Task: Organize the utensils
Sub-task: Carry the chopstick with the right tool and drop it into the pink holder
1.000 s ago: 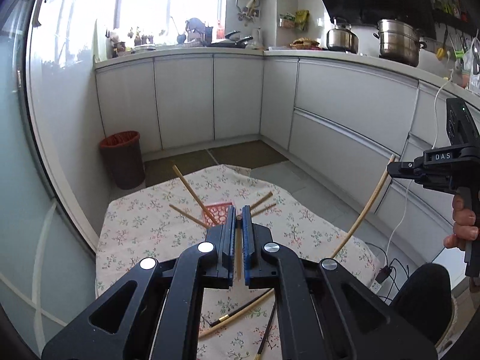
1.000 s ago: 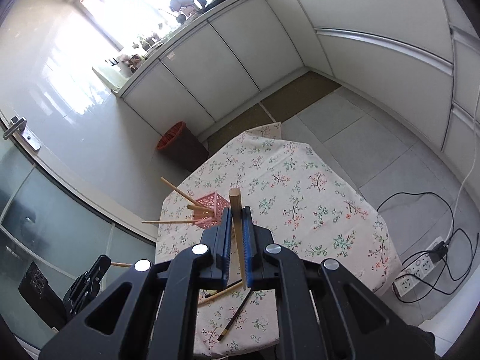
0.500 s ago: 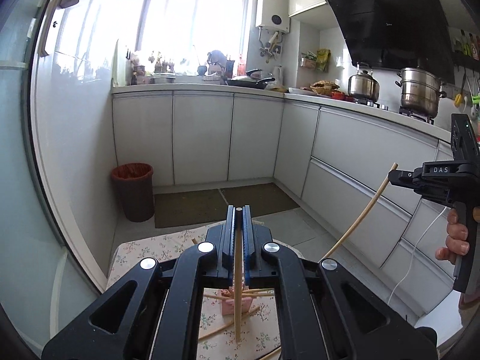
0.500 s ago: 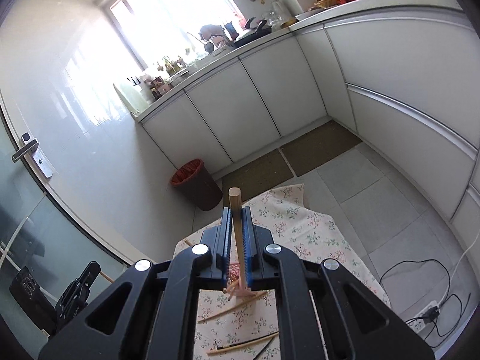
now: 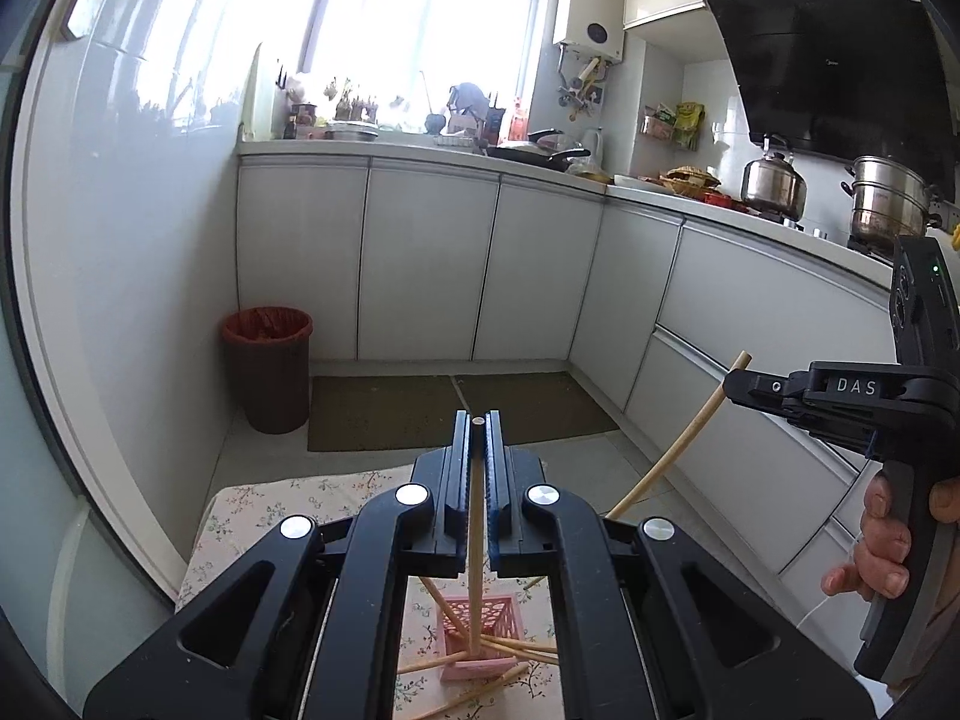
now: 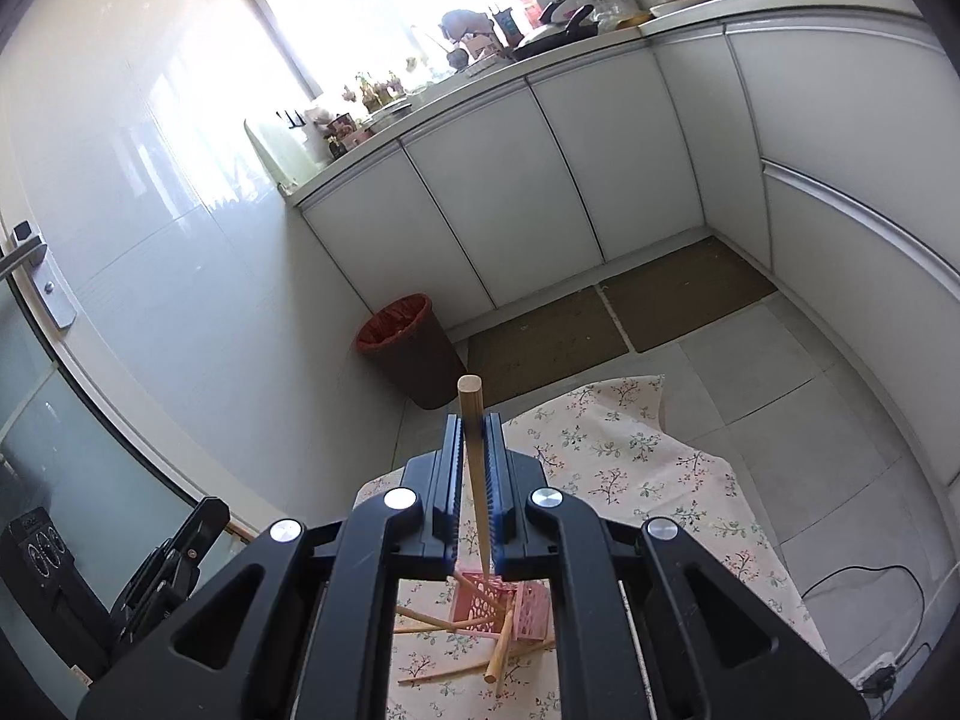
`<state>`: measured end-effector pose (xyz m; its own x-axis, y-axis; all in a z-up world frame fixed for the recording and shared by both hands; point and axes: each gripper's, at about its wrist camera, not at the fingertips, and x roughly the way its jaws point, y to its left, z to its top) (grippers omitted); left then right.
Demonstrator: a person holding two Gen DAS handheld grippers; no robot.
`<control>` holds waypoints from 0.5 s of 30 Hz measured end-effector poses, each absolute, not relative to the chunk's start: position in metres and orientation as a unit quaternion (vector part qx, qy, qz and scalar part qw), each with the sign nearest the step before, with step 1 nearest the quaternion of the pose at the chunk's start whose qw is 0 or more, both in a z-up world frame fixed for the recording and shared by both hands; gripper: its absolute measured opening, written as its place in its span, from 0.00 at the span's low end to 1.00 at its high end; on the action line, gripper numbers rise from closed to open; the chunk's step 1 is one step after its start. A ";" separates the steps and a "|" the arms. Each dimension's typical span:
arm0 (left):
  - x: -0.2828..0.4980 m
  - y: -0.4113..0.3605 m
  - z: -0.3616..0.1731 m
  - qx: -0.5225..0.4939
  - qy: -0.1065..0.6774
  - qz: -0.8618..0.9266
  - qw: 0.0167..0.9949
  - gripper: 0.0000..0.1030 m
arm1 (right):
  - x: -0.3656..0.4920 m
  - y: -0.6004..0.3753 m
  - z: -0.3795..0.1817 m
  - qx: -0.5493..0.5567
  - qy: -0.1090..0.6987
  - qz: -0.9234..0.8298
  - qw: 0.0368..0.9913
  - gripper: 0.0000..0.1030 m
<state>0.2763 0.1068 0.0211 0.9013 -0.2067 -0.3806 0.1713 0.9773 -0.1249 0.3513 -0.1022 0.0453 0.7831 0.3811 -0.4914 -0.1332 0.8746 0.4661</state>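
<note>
A thin pale wooden chopstick [image 5: 475,531] is held clamped upright in the left tongs [image 5: 478,429], its lower tip reaching down into the small pink latticed plastic basket [image 5: 487,639] that stands on the floral-clothed tabletop [image 5: 252,516]. A thicker wooden chopstick [image 6: 474,462] is gripped in the same way by the right tongs [image 6: 476,427], with its tip just above the basket [image 6: 528,606], at 6 o'clock in that view.

For a clean drop, each stick would best be kept vertical and lowered until its tip is well inside the rim before the grip is released; 1 stick at a time is judged safer, since the basket looks light and already carries several splayed sticks.

Much is hidden: the basket's near wall and the tabletop's near edge are covered by the tong bodies. Whether either tip touches the basket floor cannot be told. The sticks lying loose at 5 o'clock are cut off, so their count is uncertain.
</note>
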 end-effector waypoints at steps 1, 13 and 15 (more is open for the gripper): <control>0.279 0.108 0.017 -0.047 0.203 -0.097 0.973 0.03 | 0.355 -0.099 0.040 0.205 0.302 0.142 0.920 0.07; 0.272 0.131 -0.008 -0.118 0.185 -0.083 0.972 0.48 | 0.373 -0.059 0.001 0.160 0.334 0.155 0.916 0.07; 0.268 0.138 -0.003 -0.127 0.178 -0.075 0.973 0.49 | 0.376 -0.052 -0.002 0.156 0.338 0.154 0.915 0.07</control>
<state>0.2676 0.1384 -0.0034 0.9257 -0.1904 -0.3270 0.1000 0.9565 -0.2739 0.3760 -0.0524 -0.0021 0.7241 0.3876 -0.5705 -0.1773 0.9040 0.3891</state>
